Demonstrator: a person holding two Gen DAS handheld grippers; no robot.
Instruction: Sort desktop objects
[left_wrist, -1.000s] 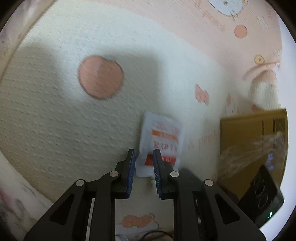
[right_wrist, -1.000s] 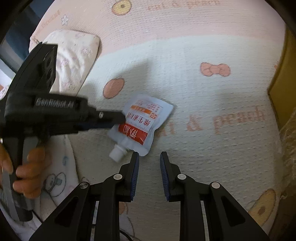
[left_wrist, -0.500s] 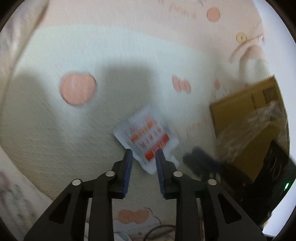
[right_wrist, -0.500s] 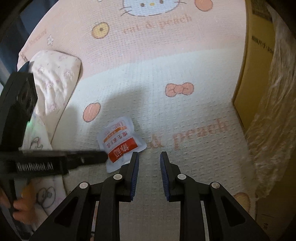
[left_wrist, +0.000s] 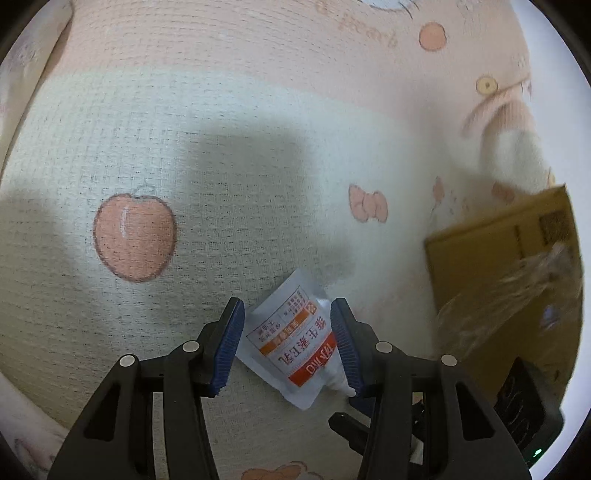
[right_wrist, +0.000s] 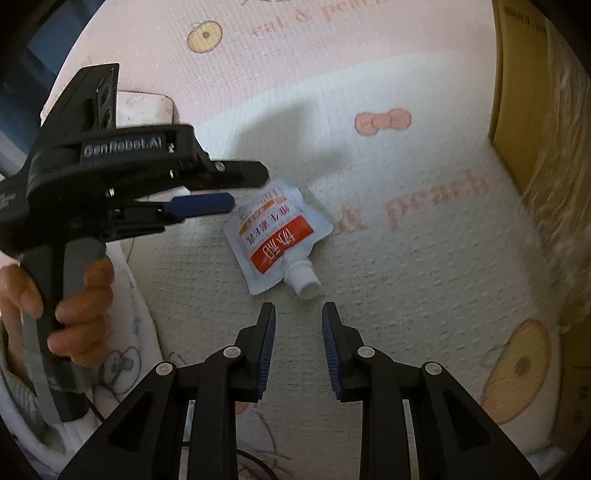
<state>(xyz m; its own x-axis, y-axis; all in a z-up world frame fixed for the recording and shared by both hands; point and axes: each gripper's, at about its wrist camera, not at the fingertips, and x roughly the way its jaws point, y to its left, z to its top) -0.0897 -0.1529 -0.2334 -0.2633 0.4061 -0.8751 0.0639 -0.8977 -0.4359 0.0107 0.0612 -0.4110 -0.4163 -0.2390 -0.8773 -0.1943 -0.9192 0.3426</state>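
While the left claw (left_wrist: 287, 345) is spreading its blue pads, the white spouted pouch with red and orange print (left_wrist: 293, 345) is lying flat between them, no longer pinched as it was a second ago. Its pads are standing apart either side of the pouch; contact on the right pad near the white cap is too close to tell. Seen from the right wrist, the pouch (right_wrist: 275, 236) is now turned, cap pointing toward the right claw (right_wrist: 298, 345), and the left claw (right_wrist: 231, 188) is sitting just off its upper left edge, gripped by a hand (right_wrist: 70, 295). Right claw is hovering near the cap, pads nearly together with nothing between them, not touching the pouch. Pouch is resting on a cream and pink waffle-weave blanket with peach and bow prints (left_wrist: 221, 147). Brown cardboard box (left_wrist: 509, 258) with crinkled clear plastic film (right_wrist: 554, 184) is standing well to the right. Nothing is blocking the pouch.
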